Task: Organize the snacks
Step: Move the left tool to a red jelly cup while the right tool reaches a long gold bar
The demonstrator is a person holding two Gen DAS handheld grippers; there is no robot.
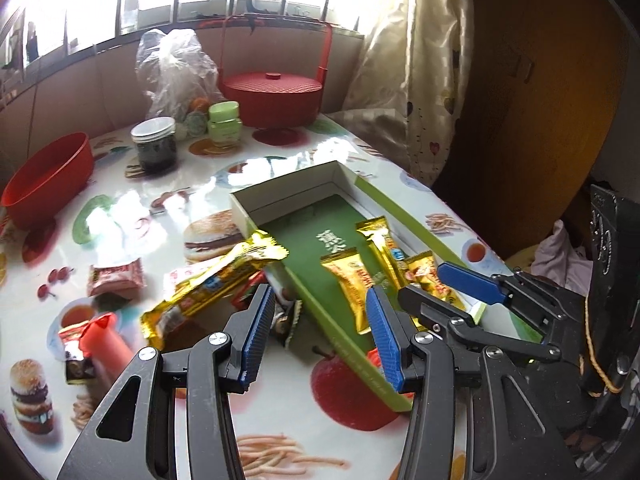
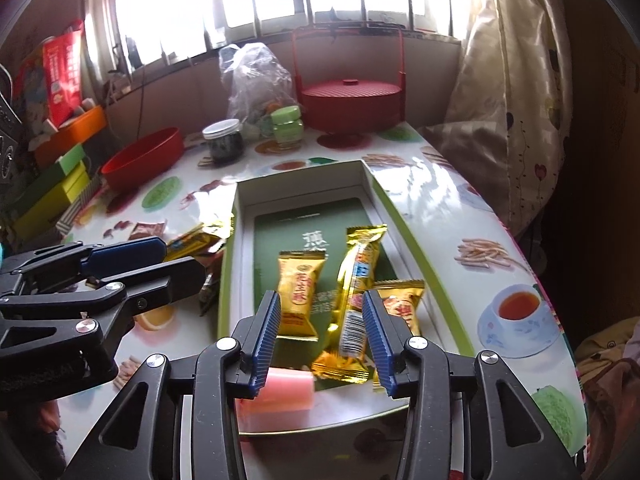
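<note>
Here, 3 gold foil snack packets (image 2: 352, 292) lie inside the open green-and-white cardboard box (image 2: 424, 216) on the food-print table (image 2: 472, 200). The right gripper (image 2: 322, 316) hovers over them, jaws apart and empty. The left gripper (image 1: 316, 320) is likewise released, beside a long gold packet (image 1: 212, 284) propped on the box's rim.

A glossy table (image 2: 460, 204) covered in a food-print cloth carries an open green-and-white cardboard box (image 2: 386, 196) at centre. At its 9 o'clock lie gold-foil snack bars (image 1: 208, 284) and a pink wrapped sweet (image 1: 116, 278); toward 11 o'clock, a red plastic bowl (image 2: 140, 160) and dark lidded glass jar (image 2: 223, 140); at 12, a red lidded basket (image 2: 352, 100).
</note>
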